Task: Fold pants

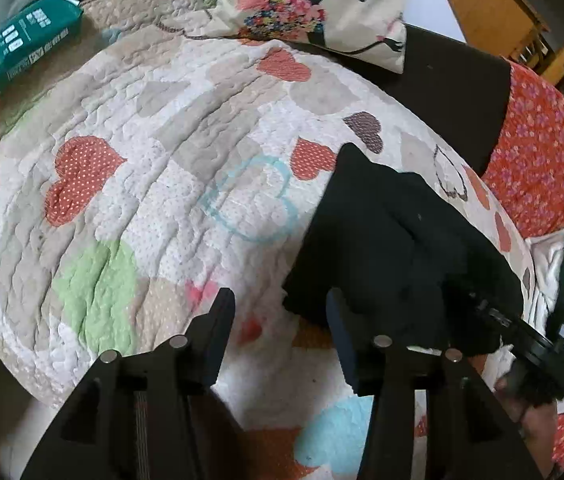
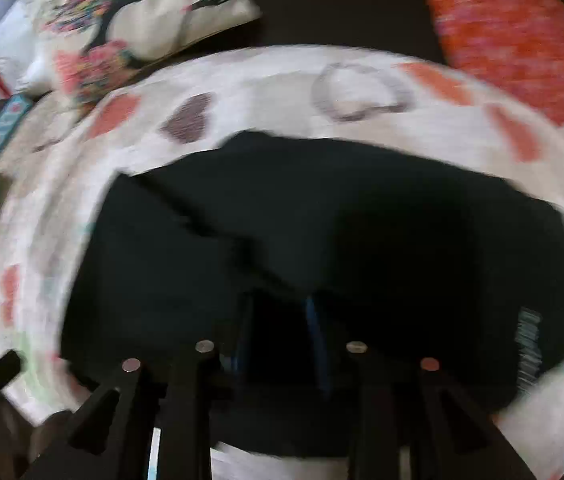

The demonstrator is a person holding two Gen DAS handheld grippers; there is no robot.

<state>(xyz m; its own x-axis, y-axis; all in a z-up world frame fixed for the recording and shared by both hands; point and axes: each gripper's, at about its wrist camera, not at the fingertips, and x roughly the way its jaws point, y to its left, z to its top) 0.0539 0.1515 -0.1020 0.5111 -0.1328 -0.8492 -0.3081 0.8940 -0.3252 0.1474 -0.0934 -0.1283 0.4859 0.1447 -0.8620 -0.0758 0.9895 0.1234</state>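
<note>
Seeing black pants [image 1: 397, 248] folded, lying on heart-print quilt [image 1: 154, 152], right of centre in my left view. Left hand-held gripper [image 1: 278, 312] spread, nothing between jaws, quilt below. Right hand-held gripper [image 2: 278, 312] parted above pants, blurred; grip not visible. Floral pillow [image 1: 313, 4] at top.

Both wrist views look steeply down, close over the quilt [image 1: 130, 184]; the right sits nearer the pants [image 2: 321, 240]. Shared: quilt, pants, pillow [image 1: 321, 8].
</note>
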